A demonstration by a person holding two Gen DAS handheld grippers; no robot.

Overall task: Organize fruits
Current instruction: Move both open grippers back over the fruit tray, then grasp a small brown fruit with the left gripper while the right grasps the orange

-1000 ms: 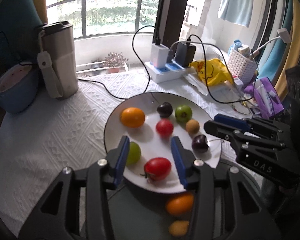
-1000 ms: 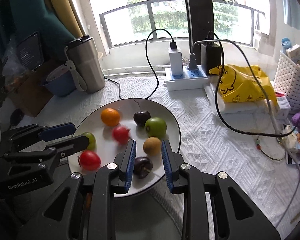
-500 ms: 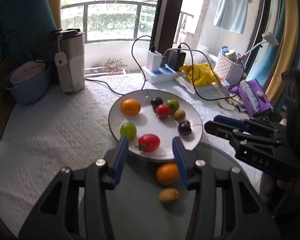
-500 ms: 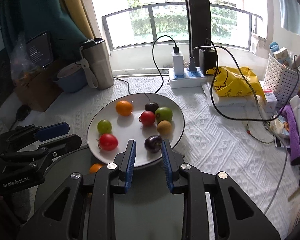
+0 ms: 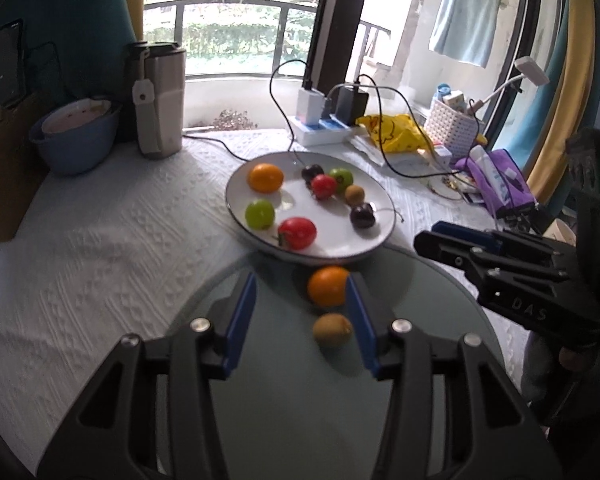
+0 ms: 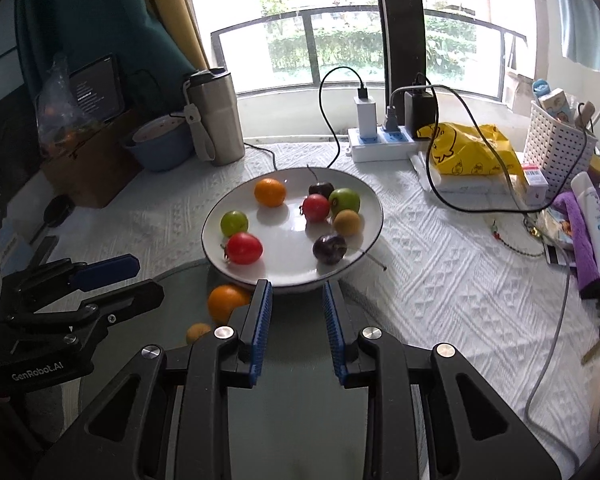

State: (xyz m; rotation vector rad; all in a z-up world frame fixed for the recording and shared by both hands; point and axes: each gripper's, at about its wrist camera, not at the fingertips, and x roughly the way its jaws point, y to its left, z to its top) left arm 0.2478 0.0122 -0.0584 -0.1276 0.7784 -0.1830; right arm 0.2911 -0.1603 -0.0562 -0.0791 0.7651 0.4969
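A white plate (image 5: 382,216) (image 6: 374,200) holds several fruits: an orange (image 5: 265,177), a green fruit (image 5: 259,213), a red tomato (image 5: 297,233), a dark plum (image 5: 363,216) and others. On the round glass plate (image 5: 284,392) (image 6: 300,420) near me lie an orange (image 5: 327,286) (image 6: 225,300) and a brown kiwi (image 5: 332,330) (image 6: 197,333). My left gripper (image 5: 300,312) is open and empty above the glass plate, the orange just inside its right finger. My right gripper (image 6: 296,322) is open and empty, short of the white plate's near rim.
A steel tumbler (image 5: 158,98), a blue bowl (image 5: 74,142), a power strip with cables (image 5: 324,128), a yellow bag (image 5: 392,132), a white basket (image 5: 452,130) and purple items (image 5: 496,184) stand around the plate on the white cloth.
Both grippers have pulled back toward me from over the white plate. The orange and kiwi on the glass plate have come into full view.
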